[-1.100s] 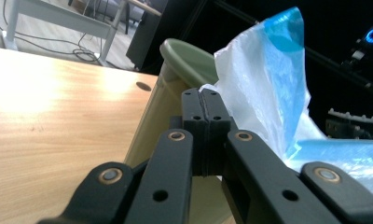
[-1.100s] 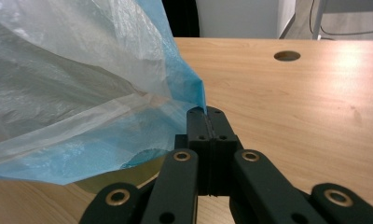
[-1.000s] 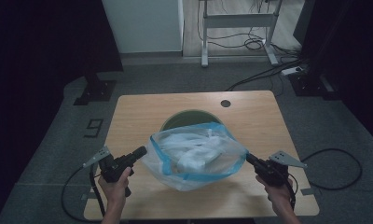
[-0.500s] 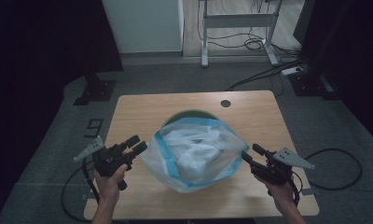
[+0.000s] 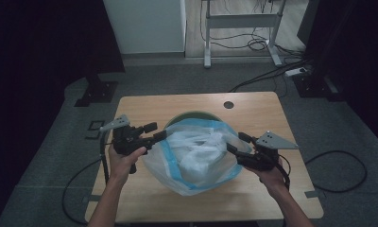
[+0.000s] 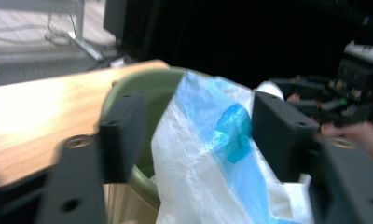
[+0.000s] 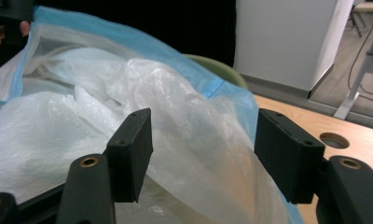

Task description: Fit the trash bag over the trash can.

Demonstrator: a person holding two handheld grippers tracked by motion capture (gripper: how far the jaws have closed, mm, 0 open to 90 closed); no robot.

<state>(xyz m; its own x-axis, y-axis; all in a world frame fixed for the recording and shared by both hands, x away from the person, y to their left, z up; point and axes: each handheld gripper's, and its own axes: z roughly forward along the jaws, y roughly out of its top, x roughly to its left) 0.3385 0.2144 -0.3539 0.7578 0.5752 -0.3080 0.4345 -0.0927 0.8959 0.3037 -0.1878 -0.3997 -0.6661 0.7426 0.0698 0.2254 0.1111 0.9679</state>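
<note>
Plastic bag (image 5: 196, 156) (blue-edged) bulges between both grippers' parted jaws, left gripper (image 5: 155, 132) and right gripper (image 5: 235, 142), ungripped.

**Blue-edged clear bag over a green bin**

The plastic bag (image 5: 196, 156) is translucent white with a light-blue band along its rim. The bin (image 6: 142, 100) behind that bag is olive green. The table (image 5: 253, 109) is pale wood-grain. Both grippers are black with grey plates.

Wooden table (image 5: 272, 118), grommet hole (image 5: 228, 104); white cabinet (image 5: 147, 26) behind
</note>
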